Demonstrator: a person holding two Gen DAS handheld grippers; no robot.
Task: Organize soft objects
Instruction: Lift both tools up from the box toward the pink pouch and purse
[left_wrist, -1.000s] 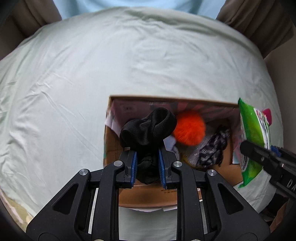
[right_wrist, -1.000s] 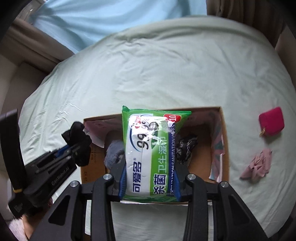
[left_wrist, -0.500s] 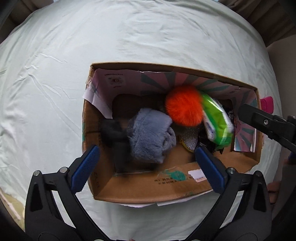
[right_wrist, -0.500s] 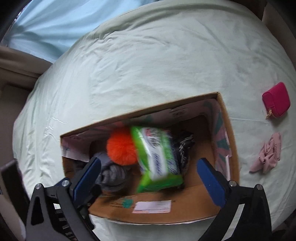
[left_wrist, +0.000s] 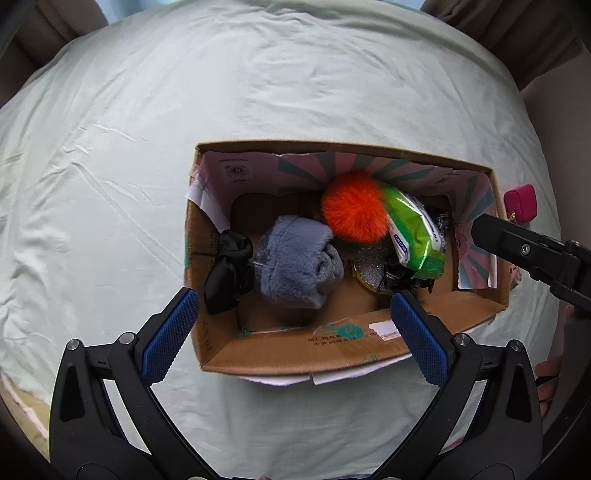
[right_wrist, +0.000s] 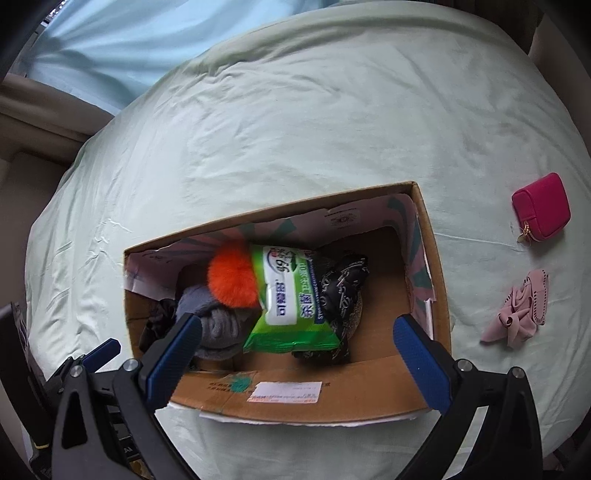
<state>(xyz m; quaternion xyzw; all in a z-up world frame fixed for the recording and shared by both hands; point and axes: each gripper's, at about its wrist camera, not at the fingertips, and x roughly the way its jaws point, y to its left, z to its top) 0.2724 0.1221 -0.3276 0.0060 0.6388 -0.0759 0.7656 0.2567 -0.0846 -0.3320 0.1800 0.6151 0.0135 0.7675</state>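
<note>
An open cardboard box (left_wrist: 295, 350) (right_wrist: 369, 397) sits on the pale green bed. Inside lie a black fabric bundle (left_wrist: 227, 273), a grey fuzzy item (left_wrist: 295, 262) (right_wrist: 216, 321), an orange pom-pom (left_wrist: 354, 206) (right_wrist: 232, 278), a green wet-wipes pack (left_wrist: 413, 232) (right_wrist: 291, 299) and a black patterned cloth (right_wrist: 343, 288). My left gripper (left_wrist: 295, 332) is open and empty above the box's near wall. My right gripper (right_wrist: 299, 354) is open and empty above the box's near wall; one of its fingers (left_wrist: 517, 247) shows in the left wrist view.
A magenta zip pouch (right_wrist: 541, 210) (left_wrist: 521, 201) and a crumpled pink cloth (right_wrist: 517, 310) lie on the sheet right of the box. The left gripper's body (right_wrist: 74, 373) is at the right view's lower left. Curtains and a beige wall edge the bed.
Both grippers opened: the left dropped the black bundle and the right dropped the wipes pack into the box. Both have since pulled back slightly.
</note>
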